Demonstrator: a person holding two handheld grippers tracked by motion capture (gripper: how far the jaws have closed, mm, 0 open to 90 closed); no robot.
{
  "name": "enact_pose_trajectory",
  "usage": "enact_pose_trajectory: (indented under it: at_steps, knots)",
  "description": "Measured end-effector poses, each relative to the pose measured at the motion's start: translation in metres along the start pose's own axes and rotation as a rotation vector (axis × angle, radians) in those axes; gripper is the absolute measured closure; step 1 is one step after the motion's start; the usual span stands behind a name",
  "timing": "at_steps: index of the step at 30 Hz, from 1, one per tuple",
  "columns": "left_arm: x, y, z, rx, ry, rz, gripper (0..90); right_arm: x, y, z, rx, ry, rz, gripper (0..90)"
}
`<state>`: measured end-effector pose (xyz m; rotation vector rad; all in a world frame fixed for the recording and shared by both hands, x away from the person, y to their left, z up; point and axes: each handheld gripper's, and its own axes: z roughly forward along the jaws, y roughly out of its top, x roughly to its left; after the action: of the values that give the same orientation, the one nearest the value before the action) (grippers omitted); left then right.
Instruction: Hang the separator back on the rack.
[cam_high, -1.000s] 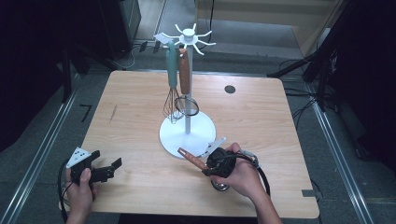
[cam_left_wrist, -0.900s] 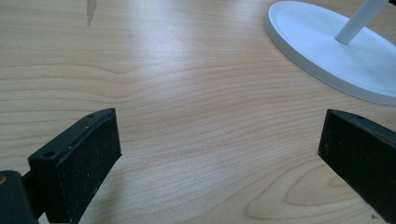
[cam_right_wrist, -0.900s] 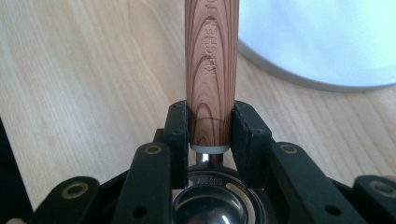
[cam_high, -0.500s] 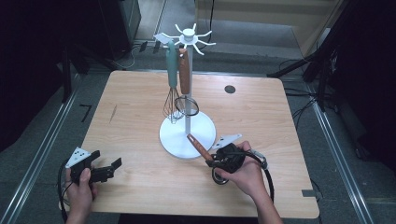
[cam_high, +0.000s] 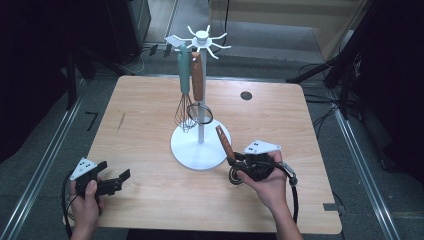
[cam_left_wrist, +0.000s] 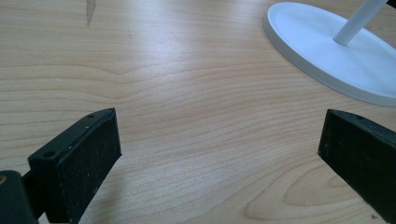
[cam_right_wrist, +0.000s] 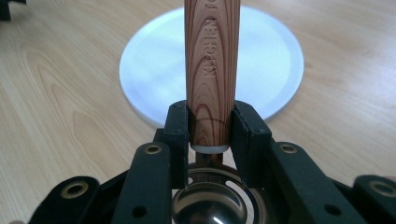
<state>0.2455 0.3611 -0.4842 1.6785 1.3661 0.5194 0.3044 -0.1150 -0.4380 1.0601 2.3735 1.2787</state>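
Two hand-held grippers sat near the person's edge of a light wood table (cam_high: 150, 115). Right gripper (cam_high: 235, 162), held in the right hand (cam_high: 265, 182), was clamped on a wooden-handled utensil (cam_high: 223, 142), w/ both black pads pressed against the handle's lower end; the handle angled up and away toward the white utensil stand (cam_high: 200, 145), its tip over the stand's round base. In the right gripper view the handle (cam_right_wrist: 212, 70) rose straight between the jaws, lettering burned into the wood, and a shiny metal bowl-shaped head (cam_right_wrist: 210, 210) showed below the grip, though exactly which utensil was hard to tell. Left gripper (cam_high: 112, 182), in the left hand (cam_high: 85, 200), rested low at the table's front-left corner area, well apart from the stand, jaws spread wide w/ nothing between them. On the stand's top hooks hung a teal-handled whisk (cam_high: 185, 90) and, just beside it, another wooden-handled utensil (cam_high: 198, 82).
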Motion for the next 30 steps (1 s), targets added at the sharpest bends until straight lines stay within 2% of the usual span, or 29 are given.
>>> enact_pose_trajectory:
  at_steps: [1,7,9,14,19,30]
  knots:
    - [0.0,0.0,0.0,0.0,-0.001,0.0,0.0,0.001,0.001,-0.003,-0.033,-0.016,0.01,71.1]
    - [0.0,0.0,0.0,-0.001,-0.002,0.0,0.0,0.002,0.002,-0.006,-0.073,-0.004,0.01,71.1]
    - [0.0,0.0,0.0,-0.001,-0.001,0.001,0.0,0.004,0.004,-0.008,-0.091,-0.018,0.007,71.1]
    - [0.0,0.0,0.0,-0.006,0.003,0.001,0.0,0.004,0.006,-0.014,-0.143,-0.035,0.032,71.1]
    - [0.0,0.0,0.0,-0.004,0.006,0.001,0.0,0.004,0.008,-0.019,-0.176,-0.041,0.05,71.0]
    - [0.0,0.0,0.0,-0.01,0.007,-0.005,0.0,0.009,0.015,-0.028,-0.252,-0.055,0.046,71.0]
